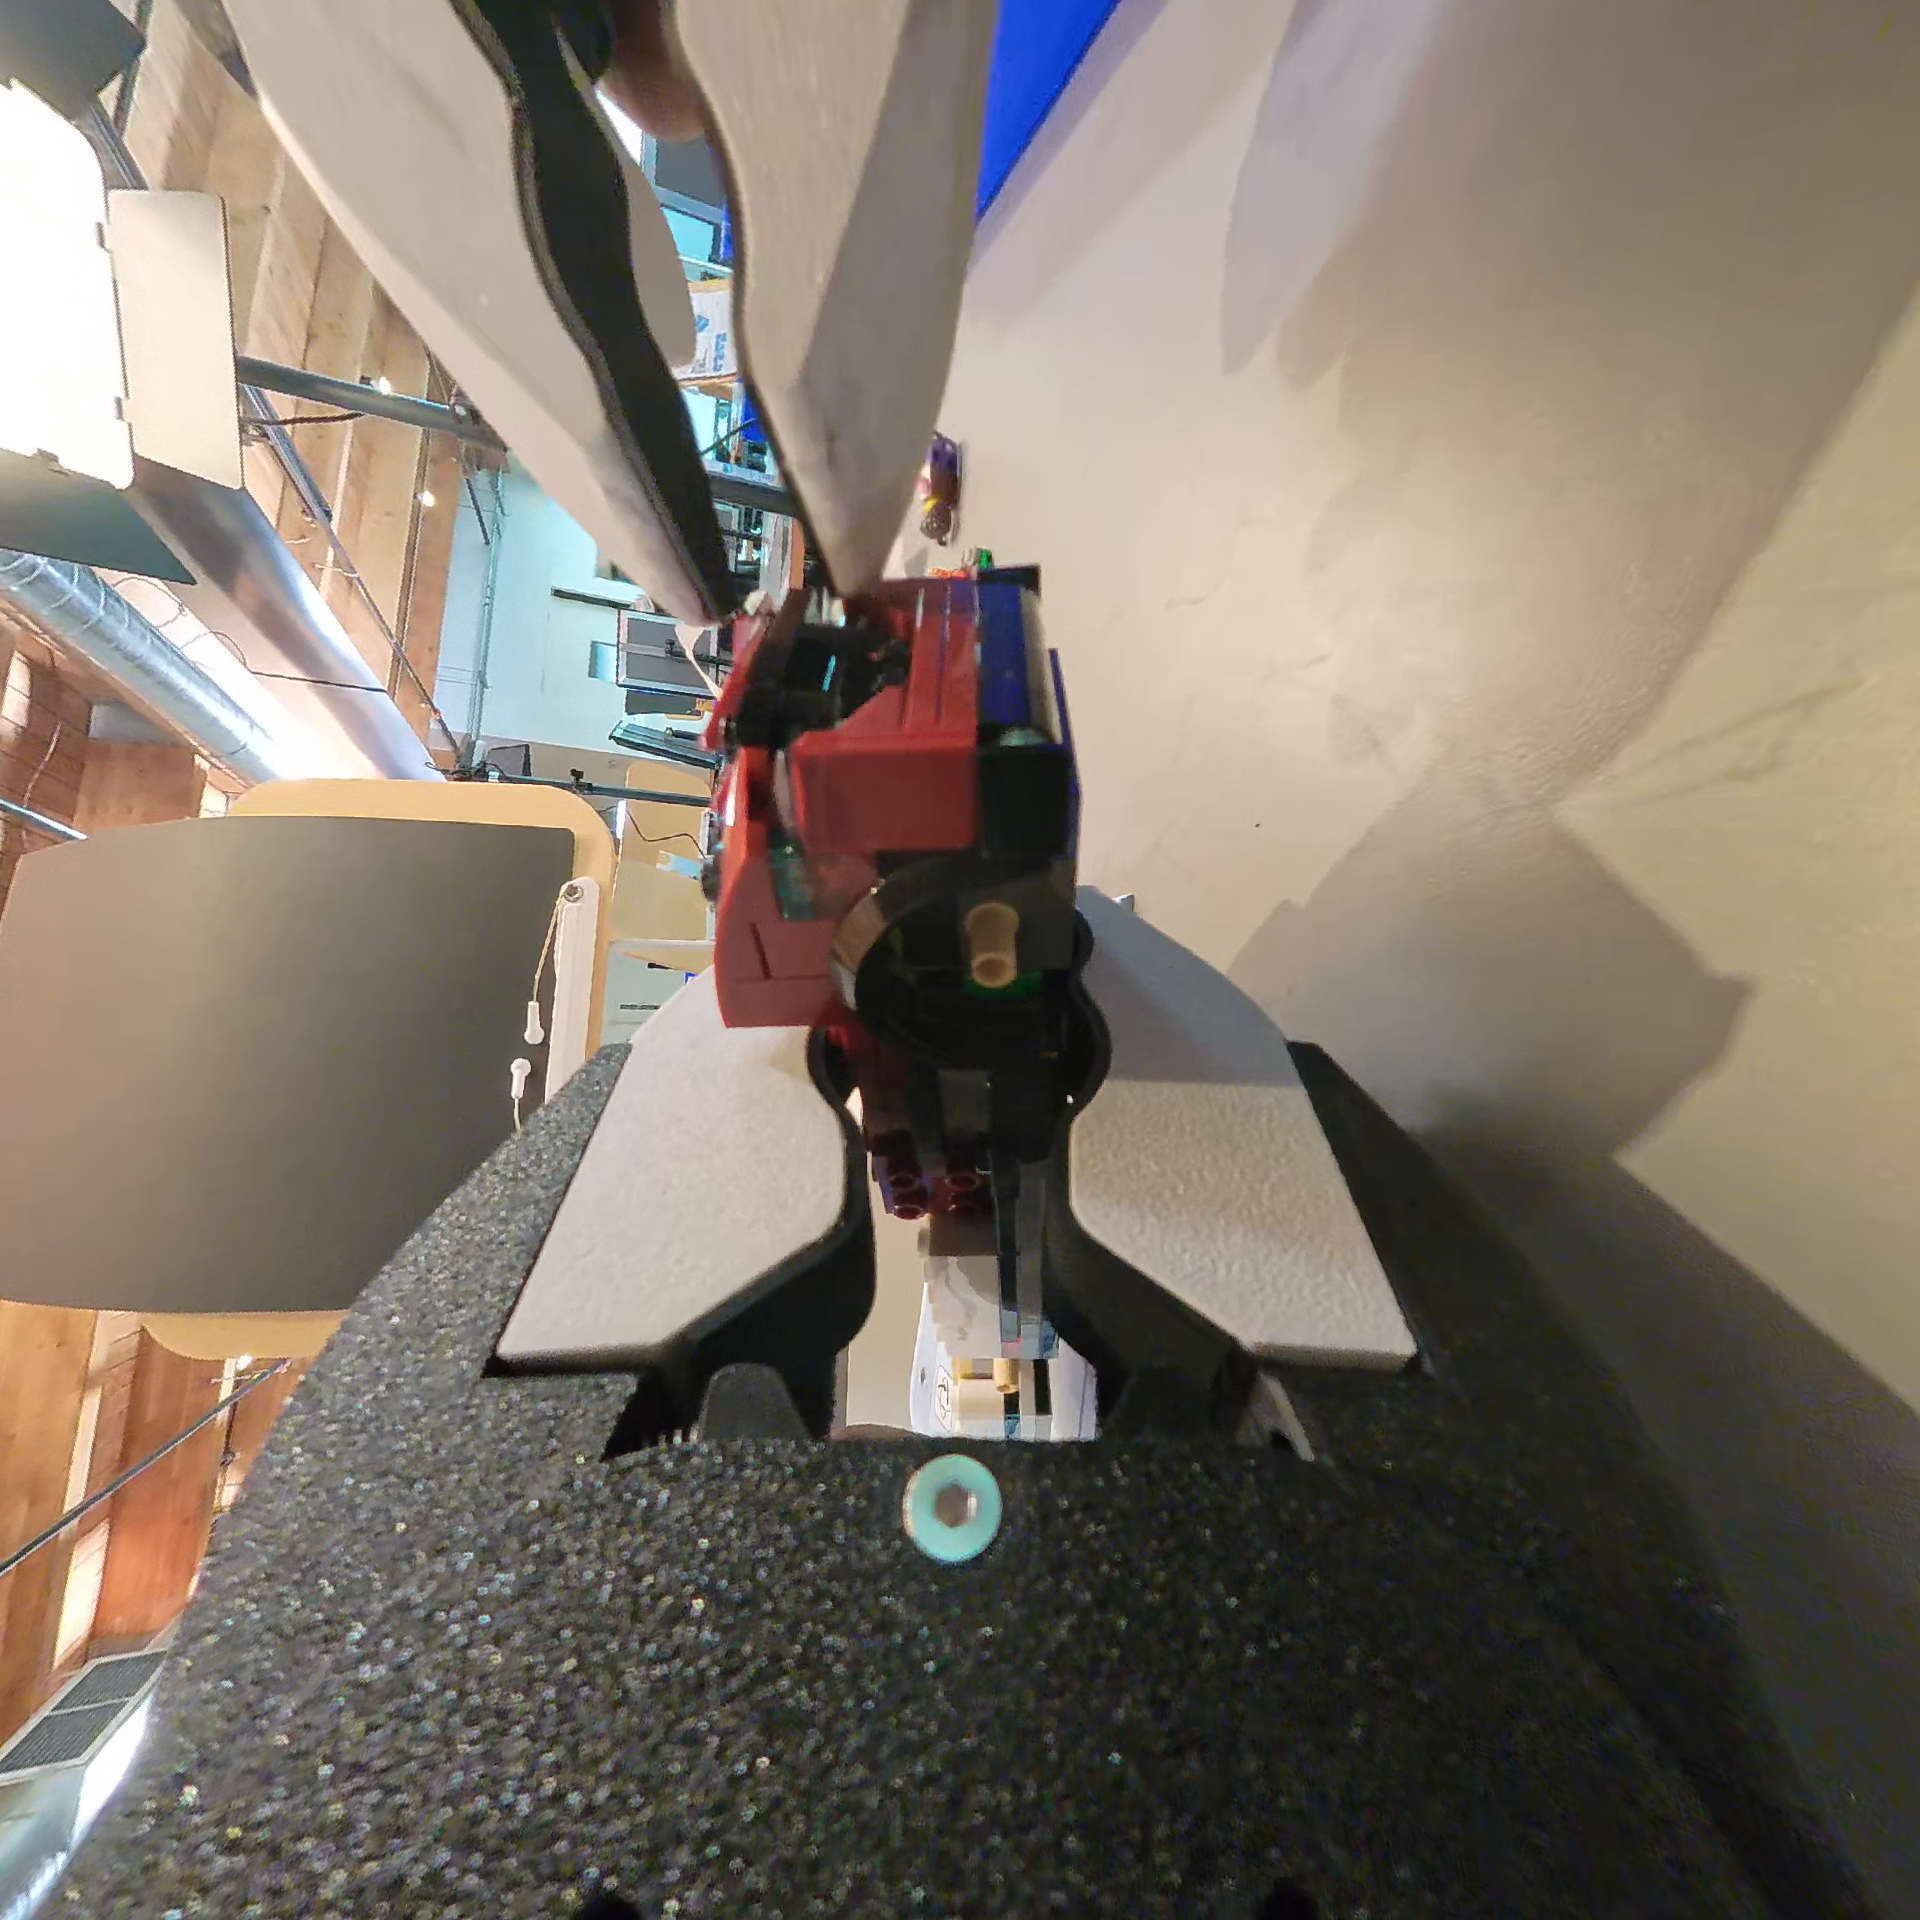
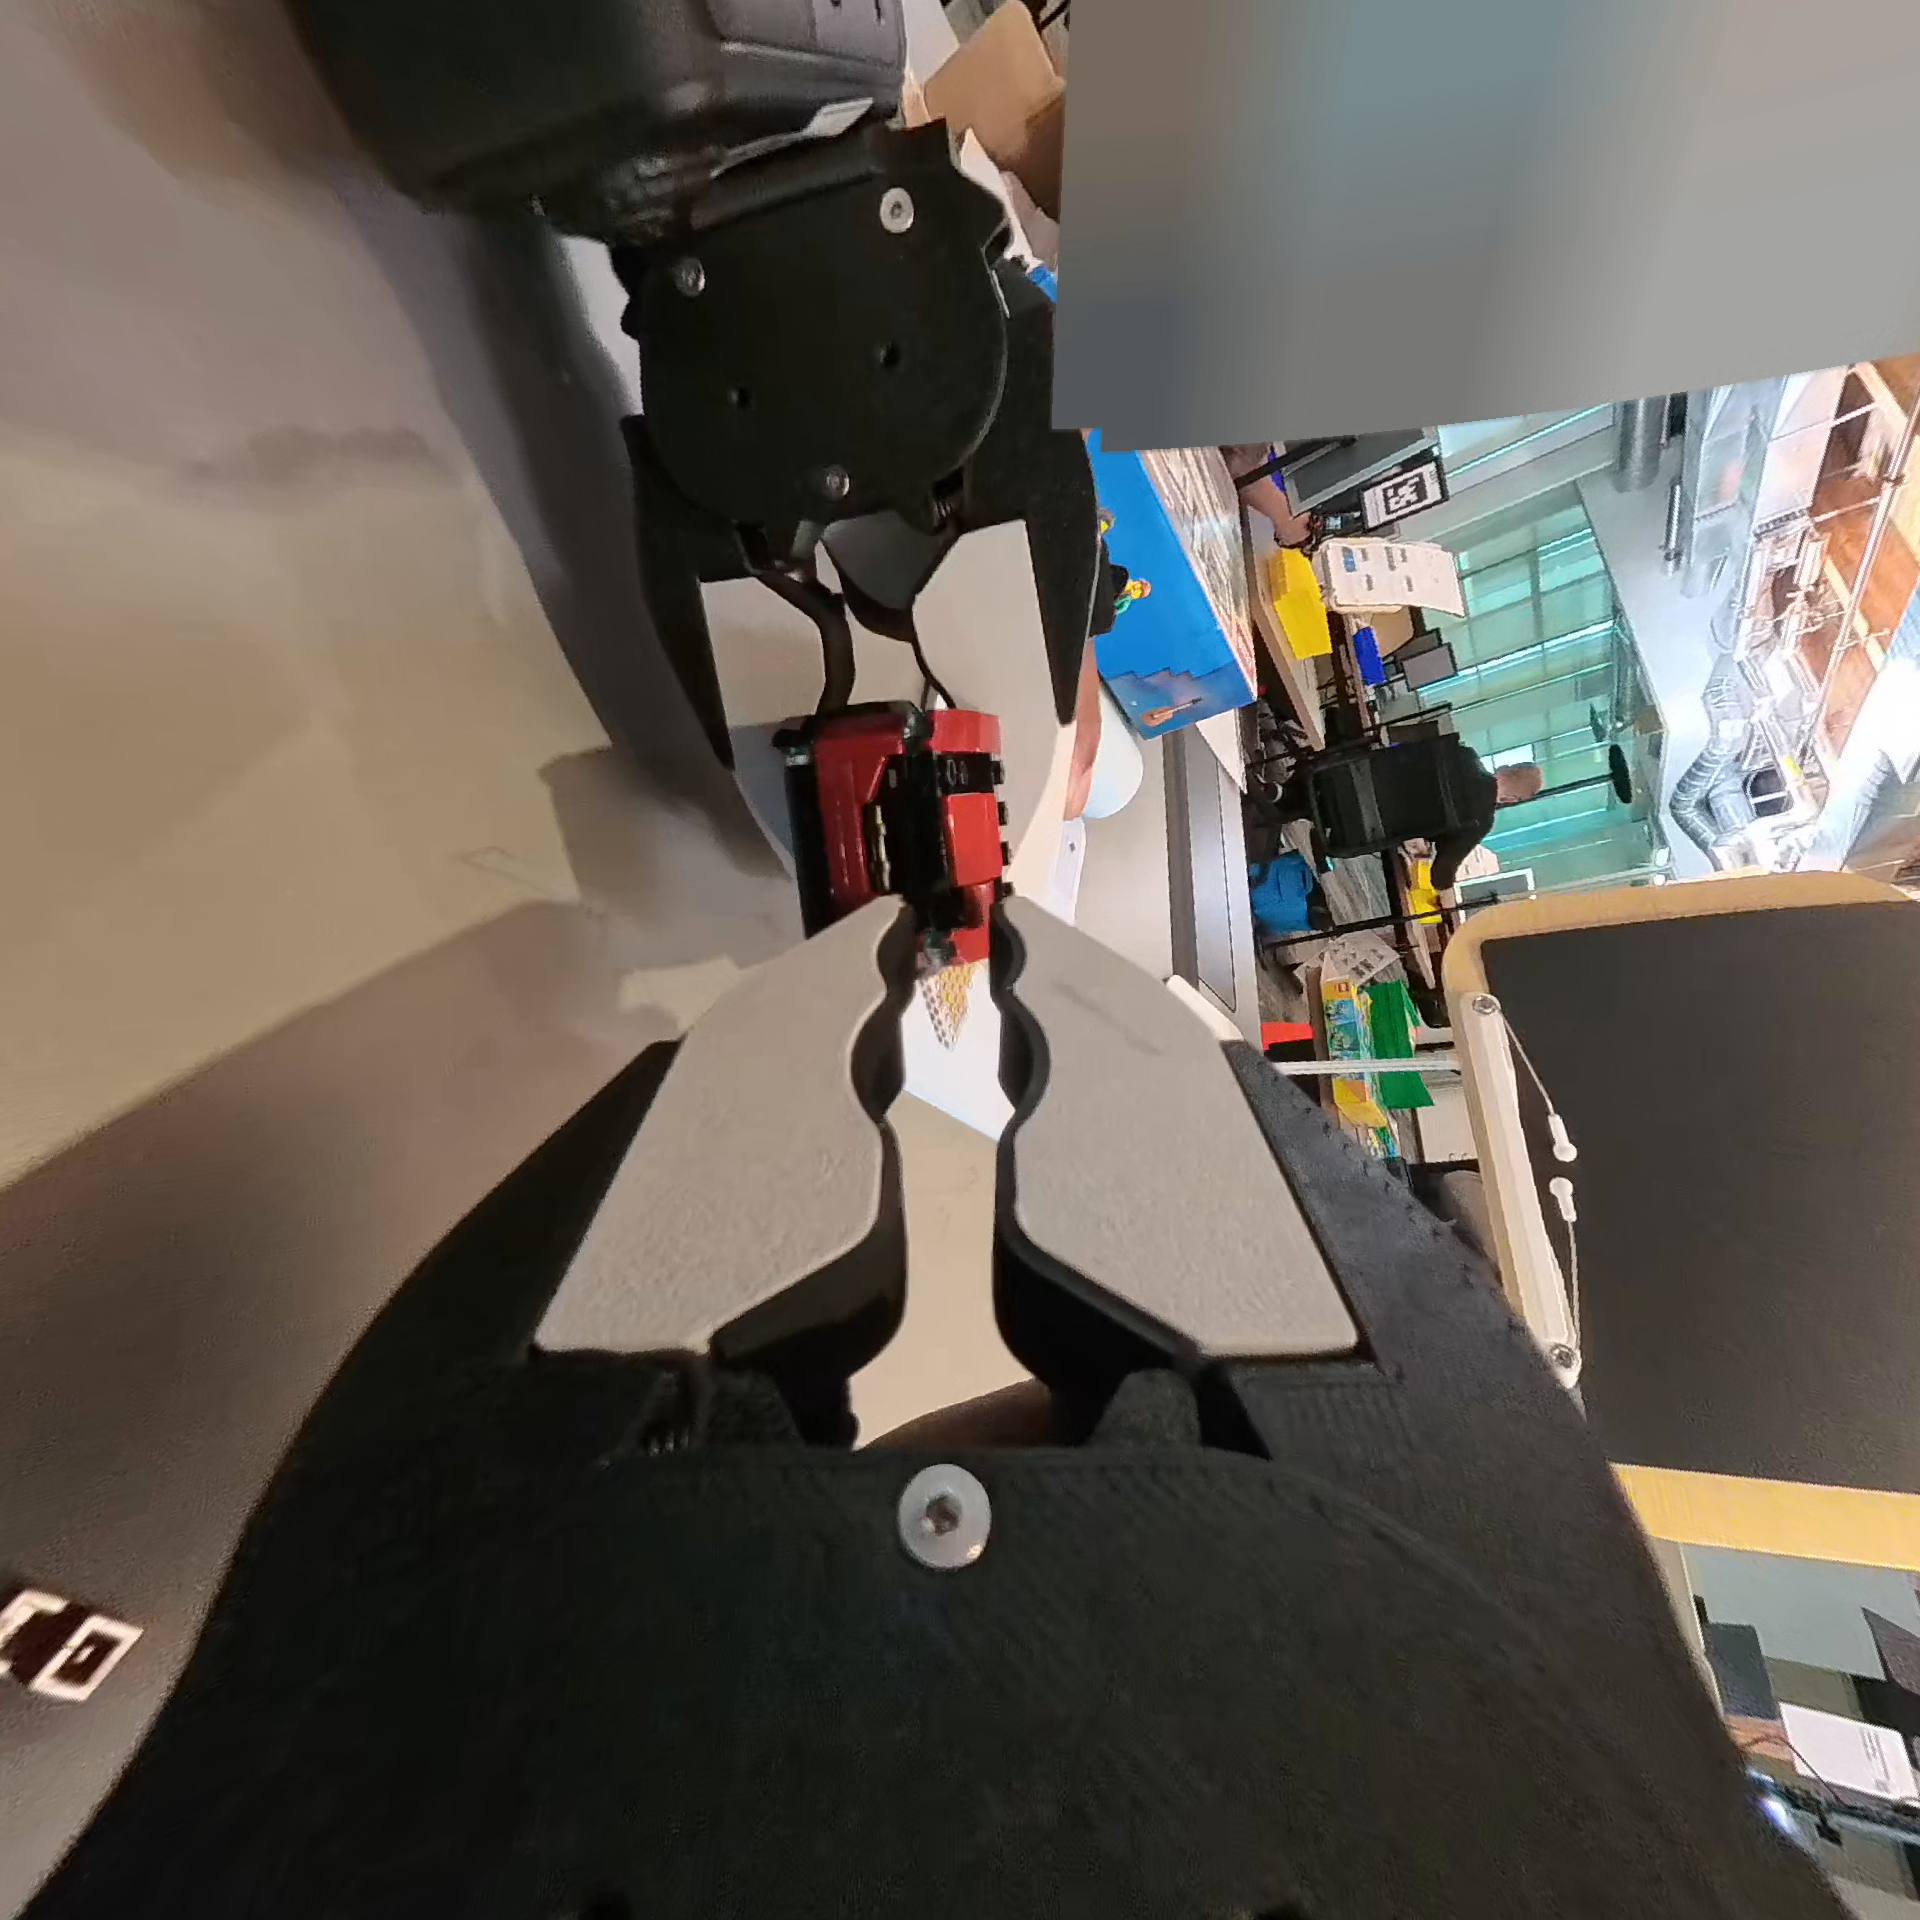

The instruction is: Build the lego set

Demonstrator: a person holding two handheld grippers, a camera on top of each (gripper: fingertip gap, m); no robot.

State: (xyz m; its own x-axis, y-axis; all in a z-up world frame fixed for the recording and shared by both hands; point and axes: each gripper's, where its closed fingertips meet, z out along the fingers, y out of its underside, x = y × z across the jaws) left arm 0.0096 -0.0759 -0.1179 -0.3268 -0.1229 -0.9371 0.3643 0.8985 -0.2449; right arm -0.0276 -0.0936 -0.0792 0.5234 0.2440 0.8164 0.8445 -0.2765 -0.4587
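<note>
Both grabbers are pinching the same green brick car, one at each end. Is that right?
Not quite: the brick car is red with black parts, not green, as the right wrist view shows. The rest holds: the left gripper clamps one end and the right gripper pinches the other.

Both cams sit on the grippers, each looks forward along its own two fingers, and both pictures are rolled sideways. The landmark is the red brick model [image 1: 862,790]. Left wrist view is very near it: the model fills the centre, the white table [image 1: 1455,520] is at its right, the room at its left. Right wrist view faces the model [image 2: 899,821] from the opposite end, a bit farther; table at its left, room at its right. Shared: the model, both grippers, the table, the black board [image 1: 260,1060] [image 2: 1714,1195].
</note>
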